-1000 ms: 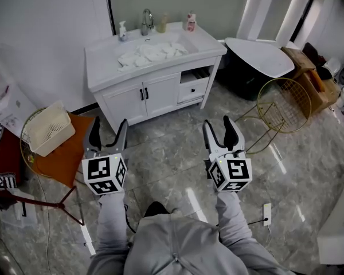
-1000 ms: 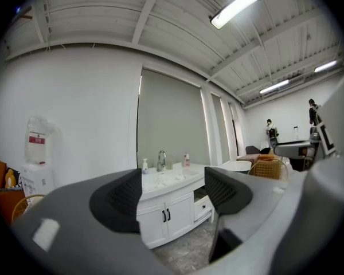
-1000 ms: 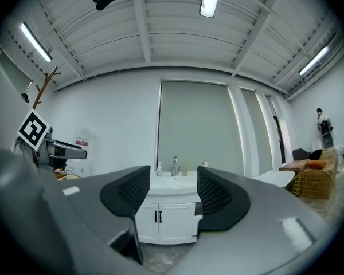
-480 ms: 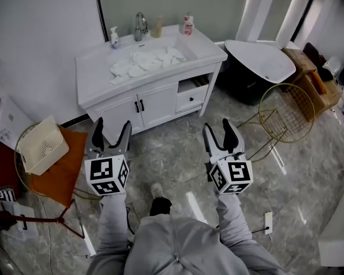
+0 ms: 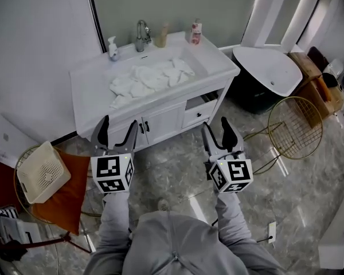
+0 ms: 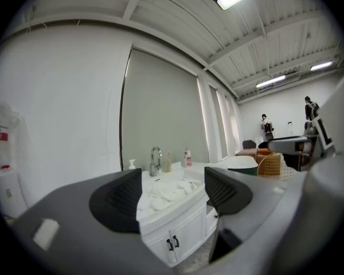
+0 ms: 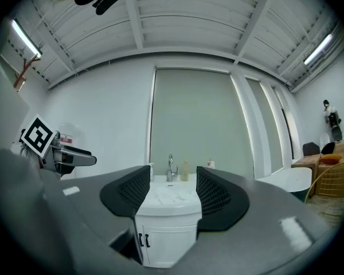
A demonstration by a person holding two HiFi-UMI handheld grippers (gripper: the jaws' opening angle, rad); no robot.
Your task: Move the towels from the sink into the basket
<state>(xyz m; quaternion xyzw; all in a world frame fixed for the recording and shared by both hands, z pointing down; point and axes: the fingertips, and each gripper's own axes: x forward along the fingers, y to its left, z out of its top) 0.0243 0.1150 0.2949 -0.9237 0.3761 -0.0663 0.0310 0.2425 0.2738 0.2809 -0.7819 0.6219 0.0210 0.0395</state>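
Since earlier frames: white vanity sink nearer, both hands carried toward it. Crumpled white towels lie in sink, ahead of both, pile's long axis along basin. Its near end is closer to left hand-held gripper than to right hand-held gripper. Both have jaws apart, empty. Cream perforated plastic basket far left, well apart.

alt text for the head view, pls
Seen from above, a person holds two open, empty grippers, left gripper and right gripper, over a marble floor in front of a white vanity. White towels lie crumpled in its sink. A cream basket sits on an orange seat at lower left.
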